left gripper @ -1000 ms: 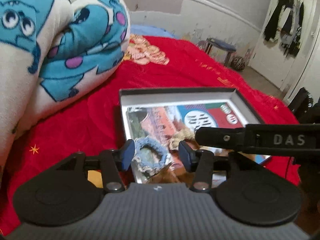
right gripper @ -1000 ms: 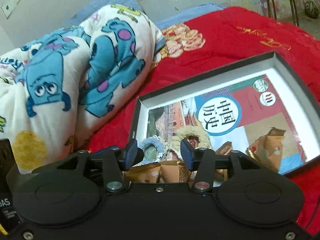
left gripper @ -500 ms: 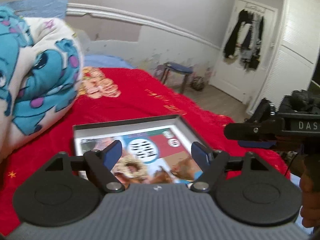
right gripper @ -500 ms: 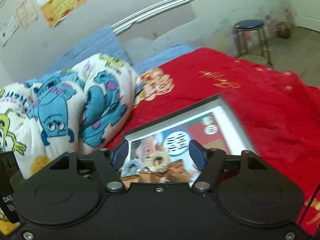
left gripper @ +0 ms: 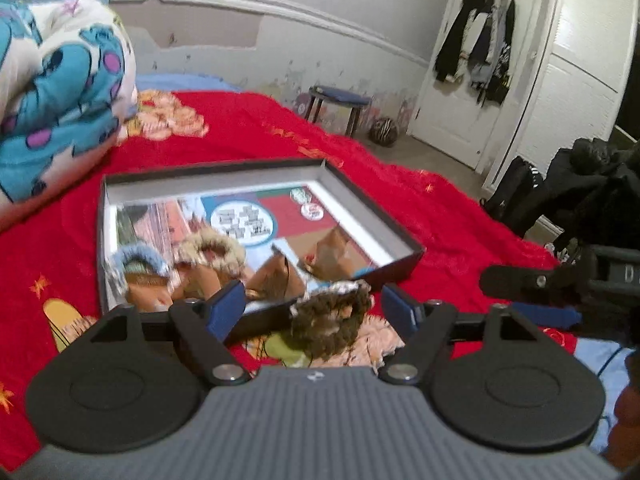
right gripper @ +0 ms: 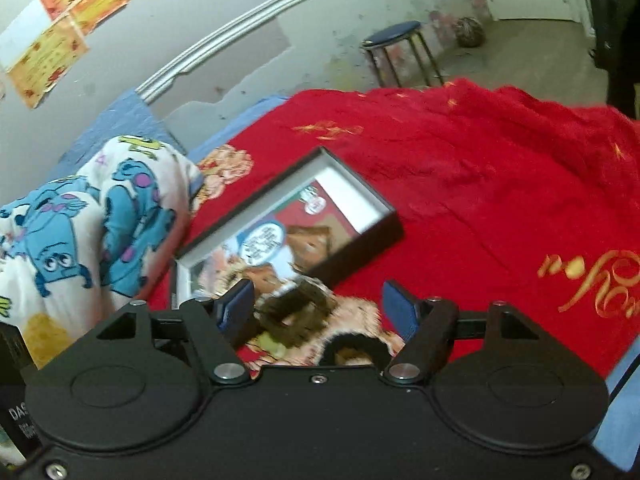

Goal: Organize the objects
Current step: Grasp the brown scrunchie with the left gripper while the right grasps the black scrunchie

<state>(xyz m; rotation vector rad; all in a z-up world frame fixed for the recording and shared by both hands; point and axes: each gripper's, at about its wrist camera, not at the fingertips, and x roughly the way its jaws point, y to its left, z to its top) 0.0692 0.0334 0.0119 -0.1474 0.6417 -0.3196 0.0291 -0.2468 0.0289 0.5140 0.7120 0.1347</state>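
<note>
Both grippers are hovering low over the red bedspread (left gripper: 420, 208) now, and the shallow black box (left gripper: 372, 216) is lying open in the middle of the bed with a printed picture sheet covering its floor. Inside, along its near-left corner, a blue scrunchie (left gripper: 138, 258) and a tan scrunchie (left gripper: 212, 248) are sitting side by side, touching, with some brown paper packets just beside them. The left gripper (left gripper: 312, 306) is standing with its fingers wide, having just been opening, and a dark brown scrunchie (left gripper: 330, 320) is lying between them on the bedspread, outside the box's near edge, with no pad pressing on it. The right gripper (right gripper: 318, 306) is also spread wide, its jaws having just opened as well, and that same dark scrunchie (right gripper: 298, 310) is showing blurred nearer its left finger, free of the pads. A rolled cartoon blanket (left gripper: 60, 80) is crowding the head end of the bed, close to the box's far-left corner. The left view is giving us the door hung with dark clothes (left gripper: 476, 44), the blue stool (left gripper: 340, 108) by the wall, and the other gripper's body at the right edge. The right view is offering the paper posters (right gripper: 52, 28) on the wall instead, plus gold embroidery (right gripper: 588, 276) near the bed's right side, and a black ring (right gripper: 354, 346) just below the scrunchie that the left view is not catching.
</note>
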